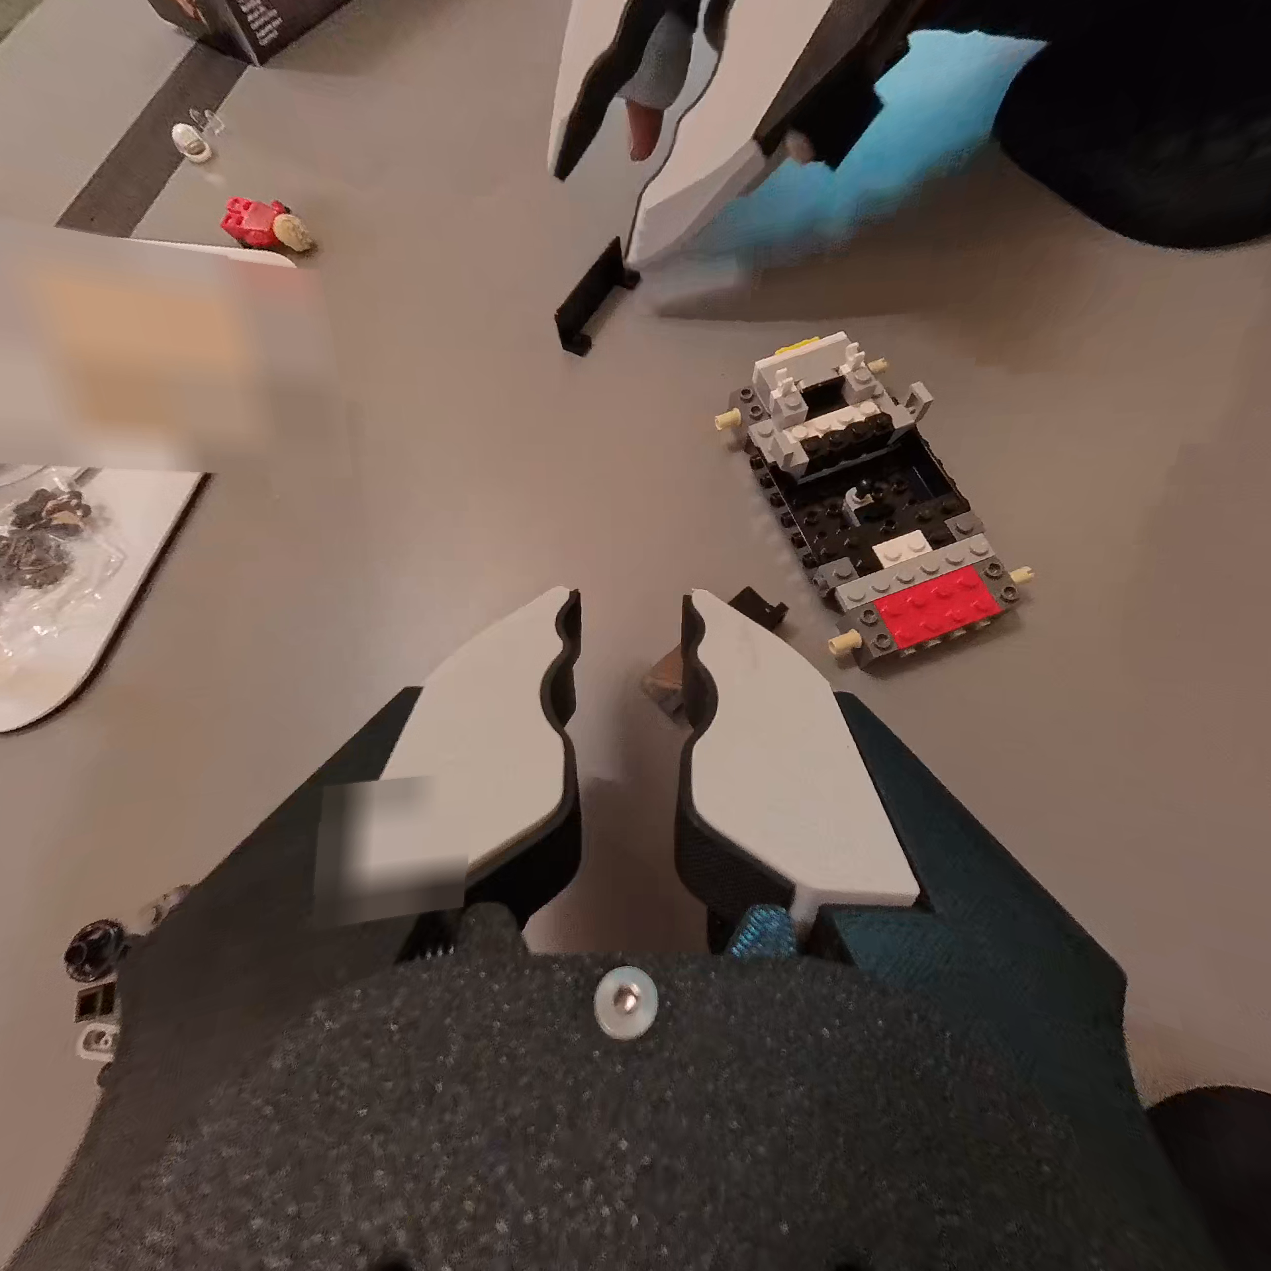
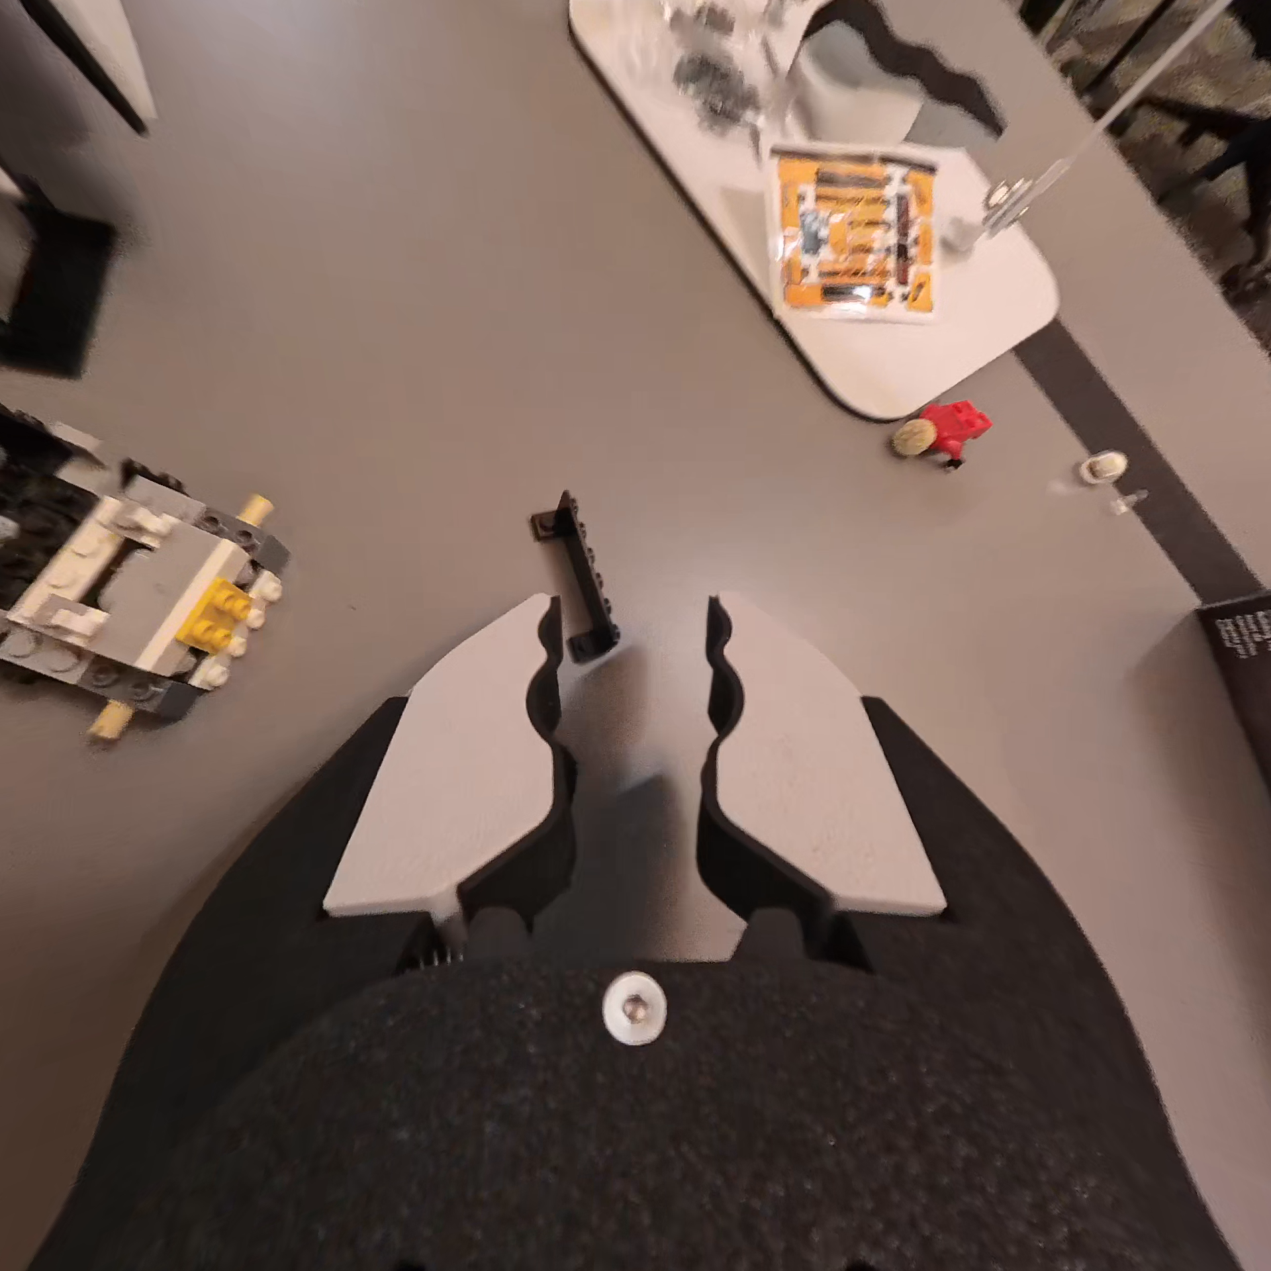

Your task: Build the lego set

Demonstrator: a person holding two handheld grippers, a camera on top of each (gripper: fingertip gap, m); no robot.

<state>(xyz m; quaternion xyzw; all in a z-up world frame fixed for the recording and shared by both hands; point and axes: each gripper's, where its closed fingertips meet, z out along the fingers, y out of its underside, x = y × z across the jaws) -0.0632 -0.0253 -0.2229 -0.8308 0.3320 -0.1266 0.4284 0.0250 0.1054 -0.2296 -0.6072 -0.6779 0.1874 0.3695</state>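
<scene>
Lego car base (image 1: 873, 509), one; black strip (image 2: 581, 584), one; left claw (image 1: 631, 612), right claw (image 2: 633, 619), both wide, empty.

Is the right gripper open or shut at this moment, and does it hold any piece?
Open and empty. In its own wrist view the right gripper shows a wide gap between its fingers; the long black piece lies on the table by its left fingertip, ungripped.

The left gripper (image 1: 631, 605) hovers low over the table, jaws parted and empty; the right gripper (image 2: 634, 605) likewise gapes (nothing between its fingers).
</scene>
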